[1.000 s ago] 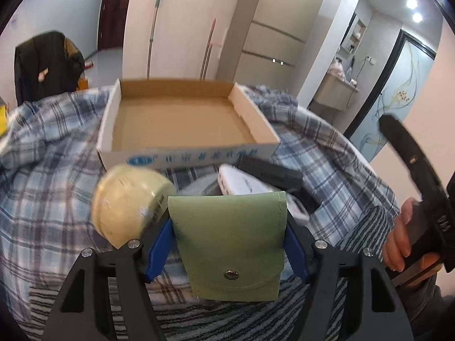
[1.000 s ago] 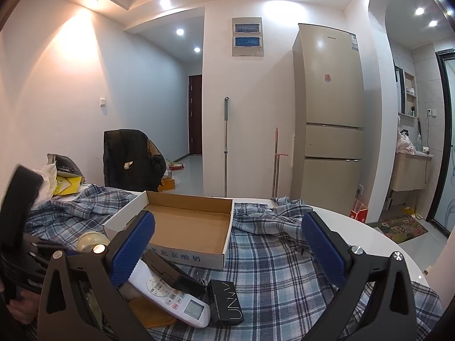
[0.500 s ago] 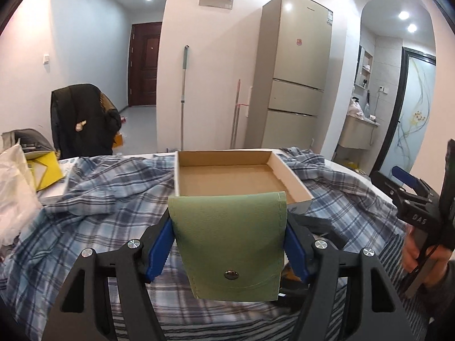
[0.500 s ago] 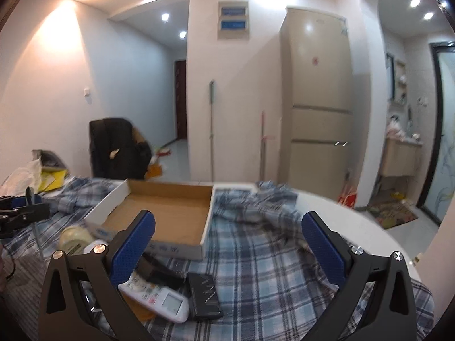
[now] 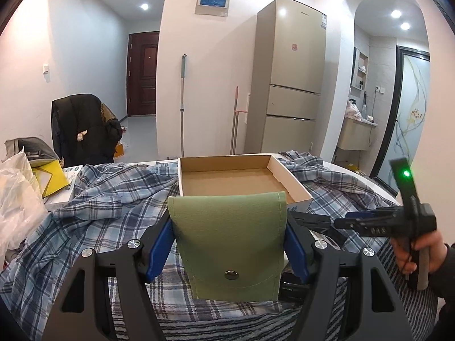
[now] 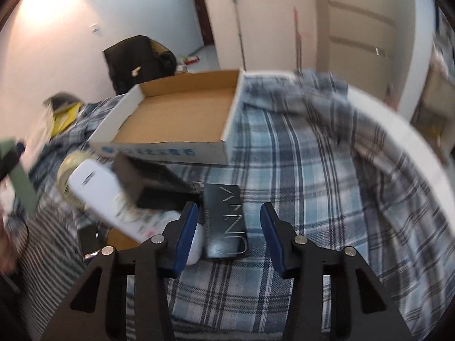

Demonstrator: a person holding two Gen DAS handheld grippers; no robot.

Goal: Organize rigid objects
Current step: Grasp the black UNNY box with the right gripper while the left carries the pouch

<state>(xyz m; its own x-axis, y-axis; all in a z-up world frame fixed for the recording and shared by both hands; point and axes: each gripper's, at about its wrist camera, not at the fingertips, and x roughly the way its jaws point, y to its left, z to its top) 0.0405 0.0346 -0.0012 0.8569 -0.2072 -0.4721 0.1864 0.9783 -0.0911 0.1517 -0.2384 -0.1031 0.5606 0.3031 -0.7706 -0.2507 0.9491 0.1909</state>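
Holding a green pouch (image 5: pixel 227 238) clear of the table, the left gripper (image 5: pixel 227 248) has its blue pads (image 5: pixel 159 248) pinching the pouch's two side edges; the flap with its metal snap faces the camera. The pouch hangs on the near side of the cardboard tray (image 5: pixel 290 176) and hides part of the tray's front wall in the left wrist view. The tray, an open shallow box with a brown floor and white outer walls, sits on a blue plaid cloth (image 5: pixel 99 207) and holds nothing visible.

Right gripper (image 6: pixel 229 236): tilted down at the table, jaws closing, with a black case (image 6: pixel 226 221) lettered "UNNY" lying flat between them. Pads (image 6: pixel 270 234) not on the case; a gap shows on both sides. The case lies on the plaid cloth just in front of the tray's near wall (image 6: pixel 159 150), towards its right corner.

Left of the case, also in front of the tray: a white remote control (image 6: pixel 105 196) lying at an angle, with a dark oblong object (image 6: pixel 150 182) lying partly over it; what that object is cannot be told. A roll of pale tape (image 6: pixel 66 170) sits beyond the remote, close to the tray's front left corner. The right wrist view is motion-blurred.

In the left wrist view the right gripper (image 5: pixel 366 220) appears to the right of the tray, held by a hand (image 5: pixel 421 253), green light lit on its upper bar.
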